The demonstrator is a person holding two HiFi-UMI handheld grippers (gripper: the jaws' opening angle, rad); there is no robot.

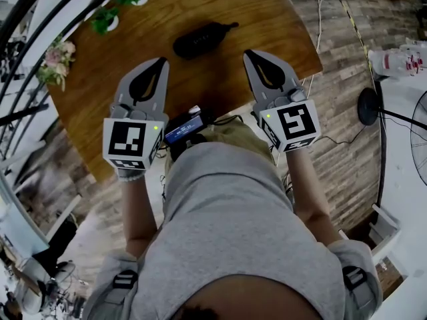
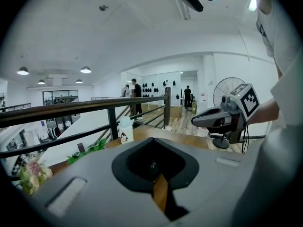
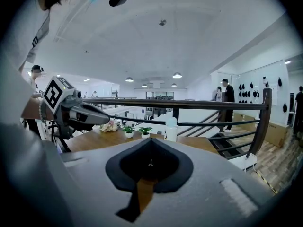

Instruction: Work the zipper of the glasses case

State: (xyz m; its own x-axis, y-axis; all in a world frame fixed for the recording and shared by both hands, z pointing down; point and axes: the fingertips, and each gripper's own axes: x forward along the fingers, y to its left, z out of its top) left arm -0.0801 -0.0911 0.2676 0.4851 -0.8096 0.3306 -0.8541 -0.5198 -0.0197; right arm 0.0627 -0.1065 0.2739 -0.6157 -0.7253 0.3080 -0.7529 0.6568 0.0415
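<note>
One glasses case [image 1: 200,40] lies mid-table [image 1: 267,25] toward the far edge, untouched. Two grippers, left [image 1: 162,61] and right [image 1: 248,54], hang over the near edge, jaws together and empty. Two potted plants [image 1: 103,20] sit at the far-left corner, one flower bunch [image 1: 57,60] at the left edge.

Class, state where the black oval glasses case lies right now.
In the head view, the black oval glasses case lies on the brown wooden table, beyond and between the left gripper and right gripper, touching neither.
</note>
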